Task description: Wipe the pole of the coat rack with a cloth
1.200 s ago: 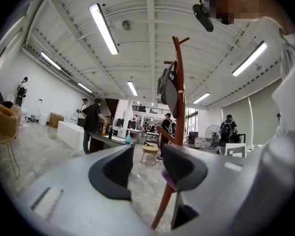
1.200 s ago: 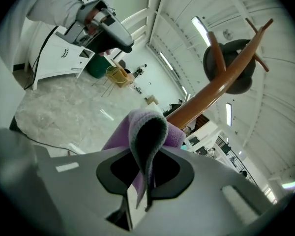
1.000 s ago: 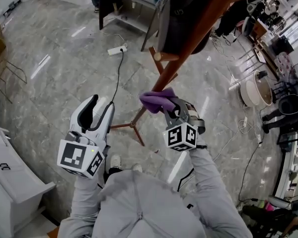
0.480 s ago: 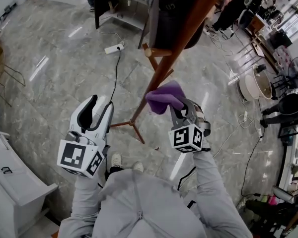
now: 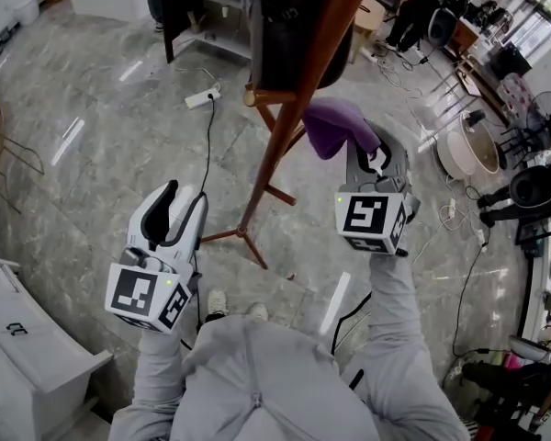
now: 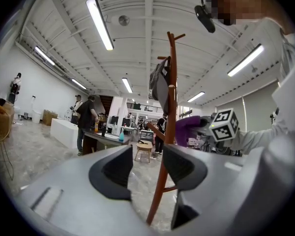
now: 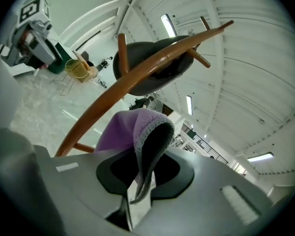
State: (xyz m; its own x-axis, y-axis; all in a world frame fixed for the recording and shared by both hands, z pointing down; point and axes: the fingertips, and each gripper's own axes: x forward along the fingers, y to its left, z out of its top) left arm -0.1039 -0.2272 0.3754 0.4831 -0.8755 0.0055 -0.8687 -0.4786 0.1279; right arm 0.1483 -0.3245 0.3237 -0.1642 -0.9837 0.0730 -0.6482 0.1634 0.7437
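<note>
Right gripper (image 5: 367, 154), clamped on purple cloth (image 5: 335, 125), has risen up pole (image 5: 275, 154) since a second ago. Wiping under way, upper stretch probably left. Left gripper (image 5: 184, 200) spread, empty.

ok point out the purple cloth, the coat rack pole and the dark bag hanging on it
purple cloth (image 5: 335, 129): head view, on its bunched upper fold
coat rack pole (image 5: 287, 127): head view, on the bare shaft below the bag
dark bag (image 5: 285, 26): head view, middle of its side
</note>
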